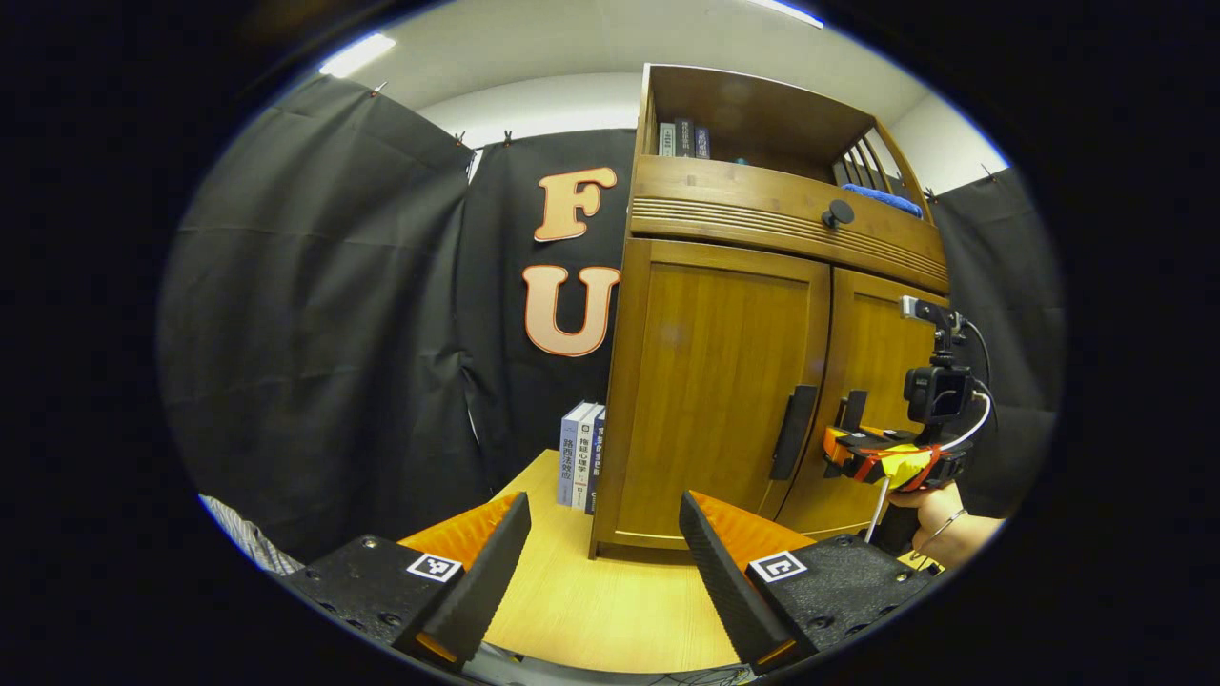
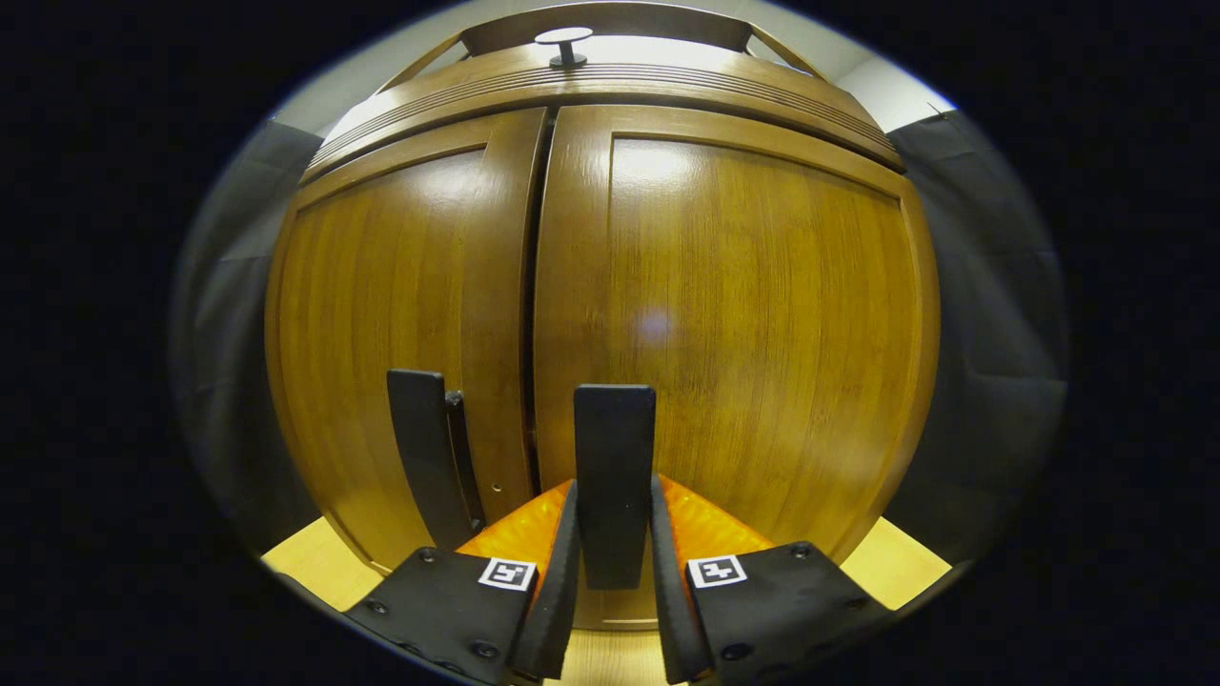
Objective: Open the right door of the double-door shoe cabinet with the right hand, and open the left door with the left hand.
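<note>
The wooden shoe cabinet (image 1: 724, 381) stands on a table with both doors closed. In the right gripper view the right door (image 2: 762, 333) is close up. Its dark vertical handle (image 2: 615, 448) sits between my right gripper's fingers, and the right gripper (image 2: 615, 500) is shut on it. The left door's handle (image 2: 429, 457) is free beside it. In the left gripper view my left gripper (image 1: 603, 510) is open and holds nothing, well short of the left door handle (image 1: 793, 431). The right gripper (image 1: 843, 448), held by a hand (image 1: 939, 519), is at the right door handle (image 1: 851, 410).
Upright books (image 1: 583, 455) stand on the light wooden table (image 1: 591, 600) against the cabinet's left side. Above the doors is a drawer with a round knob (image 1: 837, 214), and an open shelf with books and a blue cloth (image 1: 882, 197). Black curtains surround the booth.
</note>
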Available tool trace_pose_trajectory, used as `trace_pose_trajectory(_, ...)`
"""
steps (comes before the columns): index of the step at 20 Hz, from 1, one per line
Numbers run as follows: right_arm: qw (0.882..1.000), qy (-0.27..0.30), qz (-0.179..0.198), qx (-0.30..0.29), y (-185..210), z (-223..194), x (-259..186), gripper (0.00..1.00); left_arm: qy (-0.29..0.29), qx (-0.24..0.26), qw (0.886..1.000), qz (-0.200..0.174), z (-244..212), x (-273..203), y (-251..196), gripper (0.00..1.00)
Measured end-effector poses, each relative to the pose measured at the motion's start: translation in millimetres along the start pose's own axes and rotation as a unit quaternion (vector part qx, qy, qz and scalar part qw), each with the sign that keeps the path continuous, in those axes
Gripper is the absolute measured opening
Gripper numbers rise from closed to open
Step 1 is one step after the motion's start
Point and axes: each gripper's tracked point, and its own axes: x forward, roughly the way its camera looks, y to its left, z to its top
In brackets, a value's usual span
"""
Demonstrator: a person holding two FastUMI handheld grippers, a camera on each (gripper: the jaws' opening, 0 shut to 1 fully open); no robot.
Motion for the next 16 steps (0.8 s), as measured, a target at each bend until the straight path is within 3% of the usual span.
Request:
trace_pose_trajectory(3,1.0,-0.003,0.001,0.02,0,-1,-2,0.43,0.0,-0.003,1.0,0.002,-1,-2,4,0.95)
trace_pose_trajectory(4,1.0,-0.004,0.003,0.025,1,0,-5,0.33,-0.001,-0.004,1.0,0.005,-1,-3,5,0.95)
trace_pose_trajectory(6,1.0,-0.003,0.005,0.02,0,1,-4,0.39,-0.001,-0.006,1.0,0.01,0,-3,8,0.95)
trace_pose_trajectory(7,1.0,-0.003,0.005,0.02,1,1,-6,0.37,-0.002,-0.007,1.0,0.011,-1,-4,9,0.92)
trace_pose_trajectory(11,1.0,-0.007,0.012,0.023,-1,8,-14,0.3,-0.003,-0.012,1.0,0.015,-2,-9,12,0.95)
trace_pose_trajectory(12,1.0,-0.006,0.012,0.022,-1,10,-15,0.3,-0.003,-0.014,1.0,0.015,-2,-11,11,0.92)
trace_pose_trajectory(16,1.0,-0.01,0.003,0.028,-6,15,-27,0.3,-0.003,-0.017,1.0,0.008,-2,-11,6,0.95)
